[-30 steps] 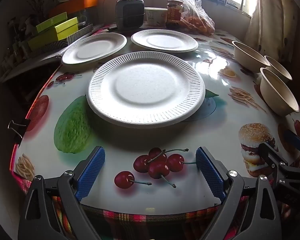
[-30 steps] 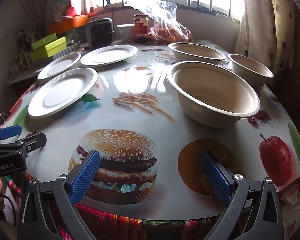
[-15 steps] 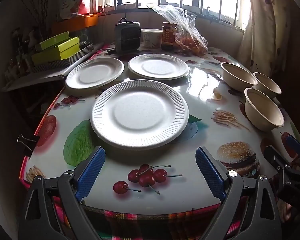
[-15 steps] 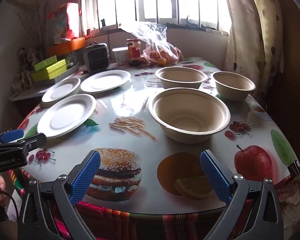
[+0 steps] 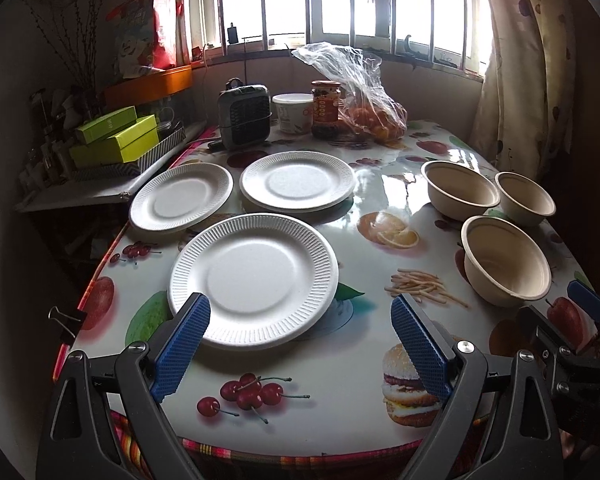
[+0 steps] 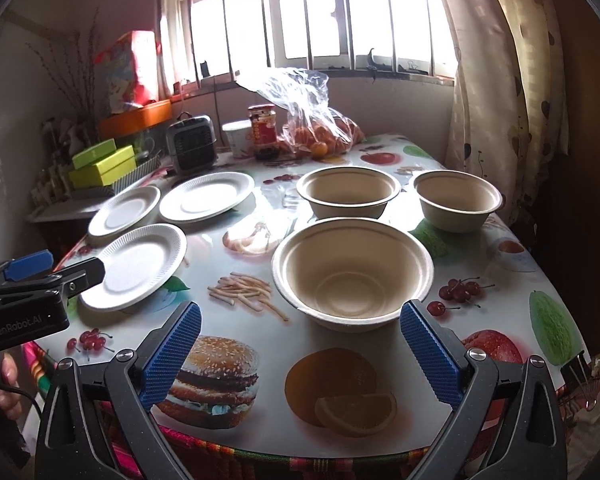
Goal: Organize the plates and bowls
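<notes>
Three plates (image 5: pixel 254 280) at ten o'clock, three bowls (image 6: pixel 352 272) at two; left gripper (image 5: pixel 300 344) and right gripper (image 6: pixel 298 354) spread, seemingly holding nothing.

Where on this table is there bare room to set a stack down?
Bare printed cloth runs down the middle, between the nearest white paper plate and the nearest beige paper bowl, and along the near edge by the open left gripper and right gripper. The far end is crowded by the grey heater, red-lidded jar and plastic bag of oranges.
</notes>
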Demonstrator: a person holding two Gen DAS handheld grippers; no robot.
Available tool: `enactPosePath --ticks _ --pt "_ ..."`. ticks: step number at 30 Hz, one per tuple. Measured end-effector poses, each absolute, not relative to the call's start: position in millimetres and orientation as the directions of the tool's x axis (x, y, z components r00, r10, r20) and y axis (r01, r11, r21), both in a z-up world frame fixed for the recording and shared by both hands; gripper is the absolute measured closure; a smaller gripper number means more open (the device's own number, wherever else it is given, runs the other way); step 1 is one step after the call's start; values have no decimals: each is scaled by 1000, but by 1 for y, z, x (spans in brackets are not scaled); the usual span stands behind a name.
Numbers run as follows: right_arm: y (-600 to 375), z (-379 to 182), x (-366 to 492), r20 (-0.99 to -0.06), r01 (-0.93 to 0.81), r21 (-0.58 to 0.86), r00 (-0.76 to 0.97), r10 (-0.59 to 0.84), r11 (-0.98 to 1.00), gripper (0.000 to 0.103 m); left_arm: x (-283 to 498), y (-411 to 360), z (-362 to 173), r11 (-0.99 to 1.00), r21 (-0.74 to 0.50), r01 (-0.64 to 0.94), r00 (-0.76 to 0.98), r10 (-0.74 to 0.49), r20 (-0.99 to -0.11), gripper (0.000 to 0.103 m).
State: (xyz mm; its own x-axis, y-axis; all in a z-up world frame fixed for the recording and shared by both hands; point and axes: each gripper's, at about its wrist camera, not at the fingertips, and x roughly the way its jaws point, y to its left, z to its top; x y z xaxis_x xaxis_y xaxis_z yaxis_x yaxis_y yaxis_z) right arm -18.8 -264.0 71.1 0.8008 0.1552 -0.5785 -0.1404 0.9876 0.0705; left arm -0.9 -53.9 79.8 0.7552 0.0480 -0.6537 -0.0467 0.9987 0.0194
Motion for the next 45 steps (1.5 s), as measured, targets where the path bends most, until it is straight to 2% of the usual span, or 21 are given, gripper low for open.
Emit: enactPosePath --ticks 12,32,45 --pt "-273 76 -10 -574 -227 43 792 210 973 2 -2 -47 70 984 -36 -172 728 103 -678 11" --pt "-264 78 -14 -564 -134 96 809 165 986 2 11 -55 83 999 18 -36 736 38 -676 11" --pt "-246 89 2 -559 -146 76 813 163 986 2 25 -37 86 999 -8 -34 730 19 -683 11"
